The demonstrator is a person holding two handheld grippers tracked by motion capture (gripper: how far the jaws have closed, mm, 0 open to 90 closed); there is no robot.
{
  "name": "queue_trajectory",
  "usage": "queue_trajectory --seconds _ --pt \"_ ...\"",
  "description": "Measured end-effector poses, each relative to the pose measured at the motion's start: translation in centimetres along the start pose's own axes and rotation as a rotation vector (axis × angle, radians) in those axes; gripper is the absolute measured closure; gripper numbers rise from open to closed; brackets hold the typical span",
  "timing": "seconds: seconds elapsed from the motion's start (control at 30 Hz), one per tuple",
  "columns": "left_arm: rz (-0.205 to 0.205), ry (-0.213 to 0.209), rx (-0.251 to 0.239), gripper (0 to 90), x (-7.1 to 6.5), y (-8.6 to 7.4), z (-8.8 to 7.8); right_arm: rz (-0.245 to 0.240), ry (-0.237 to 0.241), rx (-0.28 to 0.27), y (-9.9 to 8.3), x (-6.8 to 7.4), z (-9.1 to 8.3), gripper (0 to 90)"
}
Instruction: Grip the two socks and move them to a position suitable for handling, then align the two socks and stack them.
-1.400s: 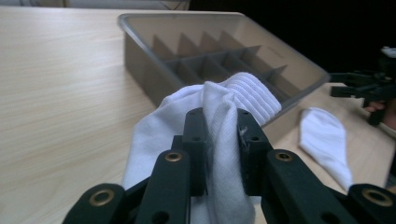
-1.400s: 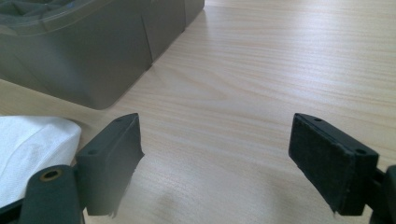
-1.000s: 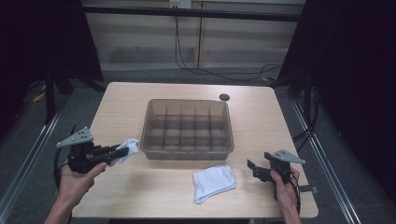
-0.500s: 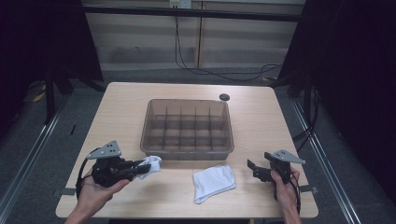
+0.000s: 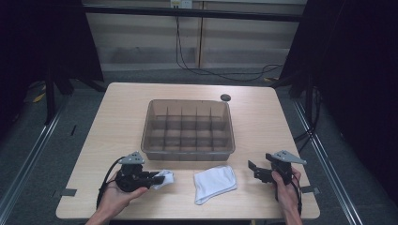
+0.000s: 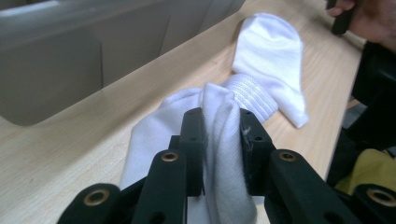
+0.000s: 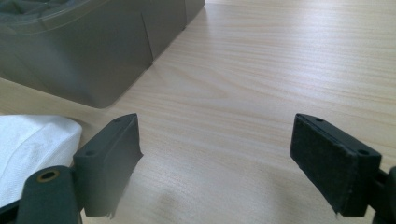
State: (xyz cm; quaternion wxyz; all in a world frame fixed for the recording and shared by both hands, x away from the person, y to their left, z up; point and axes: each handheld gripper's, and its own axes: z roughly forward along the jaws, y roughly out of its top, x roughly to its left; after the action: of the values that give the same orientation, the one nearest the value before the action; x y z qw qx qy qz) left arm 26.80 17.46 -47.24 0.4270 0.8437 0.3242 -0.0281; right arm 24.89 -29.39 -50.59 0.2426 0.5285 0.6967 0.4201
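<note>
The left gripper (image 5: 157,178) pinches a bunched white sock (image 6: 219,140) at the near left of the bench (image 5: 117,122), its fingers just easing apart; a second sock (image 5: 214,183) lies flat just right; the right gripper (image 7: 215,154) rests wide open, empty, near the divided bin (image 5: 187,152).

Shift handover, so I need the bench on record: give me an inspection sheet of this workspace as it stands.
Surface: light wooden table, bare around the things.
Job's things: bunched white sock pinched in the left claw; second white sock flat in front of the divided bin.
Clutter: small dark disc behind the bin.
Grippers: left claw shut on the sock, just loosening slightly; right claw open, holding nothing.
Cables: one trails from the left claw; black cable on the floor behind.
Surroundings: dark curtains, grey floor.
</note>
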Motion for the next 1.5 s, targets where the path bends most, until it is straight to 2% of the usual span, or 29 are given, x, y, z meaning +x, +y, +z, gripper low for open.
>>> queue_trajectory --seconds 0.03,0.1,0.13,0.2,0.3,0.37,0.4,0.5,0.6,0.67,0.73,0.8,0.87,0.93,0.97,1.03,1.07,1.13,1.2,1.23,1.3,1.37,1.47,1.5 --pt "-0.009 -0.015 0.012 73.8 0.1 -0.1 0.3 -0.002 0.004 0.0 0.0 0.0 0.0 16.9" --pt "0.005 0.001 0.032 63.6 0.1 -0.3 0.6 0.008 0.005 0.011 0.0 -0.1 0.1 17.0" --pt "-0.007 -0.007 0.033 56.5 0.2 -0.3 0.6 0.018 0.004 0.016 0.0 -0.2 0.1 17.0" --pt "-0.028 -0.023 0.015 48.4 0.4 -0.3 0.4 0.032 0.004 0.023 0.1 -0.3 0.2 18.9" --pt "-0.045 -0.039 -0.022 43.5 0.6 -0.1 -0.1 0.031 0.001 0.036 0.1 -0.3 0.3 21.3" --pt "-0.04 -0.035 -0.031 42.7 0.7 -0.1 -0.4 0.017 0.01 0.038 0.2 -0.2 0.5 24.4" --pt "-0.045 -0.041 -0.045 42.7 0.8 -0.1 -0.5 0.017 0.011 0.04 0.2 -0.1 0.5 25.2" --pt "-0.036 -0.038 -0.07 44.9 0.7 0.1 -0.9 0.033 0.056 0.037 0.3 -0.1 0.6 25.6" --pt "-0.015 -0.03 -0.091 52.1 0.4 0.4 -1.4 0.032 0.055 0.046 0.7 0.3 0.6 27.1" --pt "-0.015 -0.039 -0.108 56.9 0.2 0.7 -1.6 0.017 0.057 0.042 0.8 0.7 0.3 26.1" --pt "-0.003 -0.025 -0.116 61.0 0.0 0.9 -1.6 0.006 0.057 0.034 0.9 1.3 0.0 23.6" --pt "0.0 -0.027 -0.125 63.2 -0.3 1.1 -1.5 0.004 0.09 0.03 1.0 1.9 -0.3 21.6" --pt "0.02 -0.018 -0.119 64.7 -0.7 1.4 -1.3 -0.01 0.108 0.045 1.1 2.7 -0.4 19.1" --pt "0.033 -0.014 -0.111 65.2 -1.1 1.6 -0.9 -0.028 0.104 0.03 1.1 3.6 -0.6 26.4" --pt "0.04 -0.014 -0.111 65.3 -1.4 1.7 -0.7 -0.028 0.117 0.027 1.2 4.0 -0.7 26.5" --pt "0.051 -0.017 -0.089 64.9 -1.7 1.8 -0.1 -0.041 0.086 -0.001 1.3 4.7 -1.0 30.5" --pt "0.052 -0.018 -0.087 64.6 -1.8 1.8 0.1 -0.039 0.106 -0.006 1.3 5.0 -1.1 32.2" --pt "0.078 -0.017 -0.05 66.2 -2.2 2.1 0.9 -0.031 0.134 -0.001 1.4 5.4 -1.1 35.4" --pt "0.096 -0.032 -0.043 69.0 -2.7 2.3 1.3 -0.028 0.162 0.022 1.4 5.9 -0.9 35.3" --pt "0.107 -0.027 -0.042 69.9 -3.0 2.5 1.5 -0.028 0.164 0.031 1.4 6.2 -0.9 35.2" --pt "0.115 -0.04 -0.038 72.0 -3.5 2.9 2.0 -0.034 0.203 0.07 1.4 6.8 -0.7 32.6" --pt "0.129 -0.04 -0.026 73.2 -4.0 3.2 2.8 -0.061 0.226 0.091 1.4 7.4 -0.4 32.7" --pt "0.157 -0.038 0.002 72.8 -4.8 2.9 4.6 -0.072 0.252 0.118 1.4 7.9 -0.1 32.9" --pt "0.154 -0.05 0.002 72.7 -5.1 2.7 5.1 -0.076 0.252 0.126 1.3 8.0 0.1 33.2"
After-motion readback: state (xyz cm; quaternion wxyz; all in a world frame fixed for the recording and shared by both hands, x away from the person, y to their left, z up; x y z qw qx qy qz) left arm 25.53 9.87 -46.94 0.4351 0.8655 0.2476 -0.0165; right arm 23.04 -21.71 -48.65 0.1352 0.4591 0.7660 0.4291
